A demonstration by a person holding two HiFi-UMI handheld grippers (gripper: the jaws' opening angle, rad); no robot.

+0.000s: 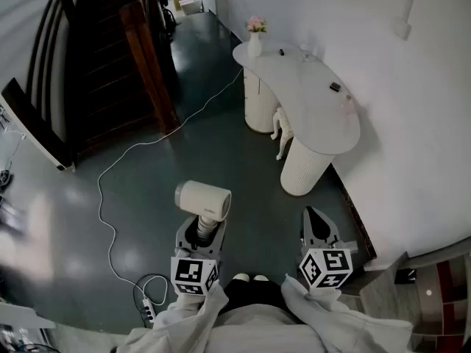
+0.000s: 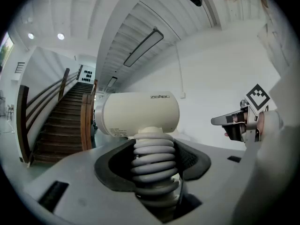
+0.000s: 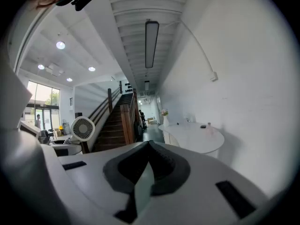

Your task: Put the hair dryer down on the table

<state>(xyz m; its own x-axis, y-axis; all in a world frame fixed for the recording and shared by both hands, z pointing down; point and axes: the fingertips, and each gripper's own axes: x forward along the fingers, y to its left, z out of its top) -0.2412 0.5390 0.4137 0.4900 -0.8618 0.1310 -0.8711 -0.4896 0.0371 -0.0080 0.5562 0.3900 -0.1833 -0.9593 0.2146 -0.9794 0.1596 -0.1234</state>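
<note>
Hair dryer (image 2: 140,114) stands barrel-up in the left gripper (image 2: 153,150), whose fingers (image 2: 113,168) are clamped on its ribbed grey handle (image 2: 152,172). It is held in the air over the dark floor (image 1: 147,186), well apart from the white surface (image 1: 313,101) ahead. It looks light, rigid and top-heavy, so the ribbed handle seems a surer hold than the smooth barrel. The right gripper (image 3: 149,149) hangs beside it, fingers together on nothing.

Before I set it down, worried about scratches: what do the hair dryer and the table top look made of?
Hair dryer: cream body, likely matte plastic, soft even sheen; ribbed grey handle looks rubbery or plastic. Table: smooth white top, faint gloss, perhaps painted board or laminate.
</note>
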